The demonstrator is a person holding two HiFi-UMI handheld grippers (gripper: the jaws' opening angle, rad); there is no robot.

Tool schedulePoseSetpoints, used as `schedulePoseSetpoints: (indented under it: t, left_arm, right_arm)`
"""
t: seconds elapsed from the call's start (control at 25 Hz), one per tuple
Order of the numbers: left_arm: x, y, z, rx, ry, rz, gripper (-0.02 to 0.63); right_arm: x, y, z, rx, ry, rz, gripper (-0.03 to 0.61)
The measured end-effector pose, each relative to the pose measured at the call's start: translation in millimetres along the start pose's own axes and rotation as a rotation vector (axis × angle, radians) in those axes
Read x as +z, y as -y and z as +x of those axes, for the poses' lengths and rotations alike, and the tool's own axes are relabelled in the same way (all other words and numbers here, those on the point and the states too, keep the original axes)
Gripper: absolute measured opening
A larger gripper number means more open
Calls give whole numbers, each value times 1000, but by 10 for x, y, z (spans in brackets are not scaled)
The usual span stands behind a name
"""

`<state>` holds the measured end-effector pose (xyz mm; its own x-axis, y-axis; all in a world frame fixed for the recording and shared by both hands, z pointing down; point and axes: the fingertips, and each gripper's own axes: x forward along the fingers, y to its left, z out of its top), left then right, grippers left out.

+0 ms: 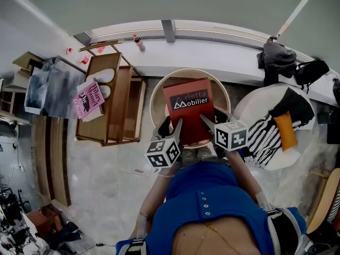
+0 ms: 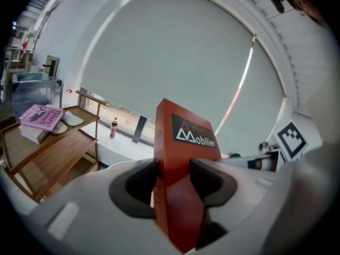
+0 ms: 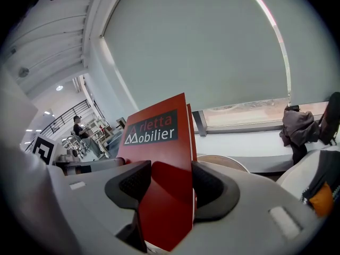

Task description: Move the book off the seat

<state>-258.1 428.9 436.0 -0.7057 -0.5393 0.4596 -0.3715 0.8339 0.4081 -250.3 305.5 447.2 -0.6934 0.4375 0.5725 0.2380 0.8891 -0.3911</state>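
Book (image 1: 188,110), red, is held over the round seat (image 1: 157,104) by both grippers. L gripper (image 1: 172,129) is clamped on its near-left corner and R gripper (image 1: 211,122) on its near-right corner, w/ the cover pinched between the pads in each gripper view. The near edge hangs past the seat's near rim; whether the far edge touches the seat can't be told. Pink book (image 1: 88,99) is seen on the shelf (image 1: 121,100) left of the seat.
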Motion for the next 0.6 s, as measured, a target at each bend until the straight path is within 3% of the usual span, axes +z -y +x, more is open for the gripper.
schedulePoseSetpoints:
  t: [0.6]
  left_arm:
    - [-47, 124, 173, 16, -13, -9, 190]
  right_arm:
    - [26, 223, -5, 17, -14, -6, 229]
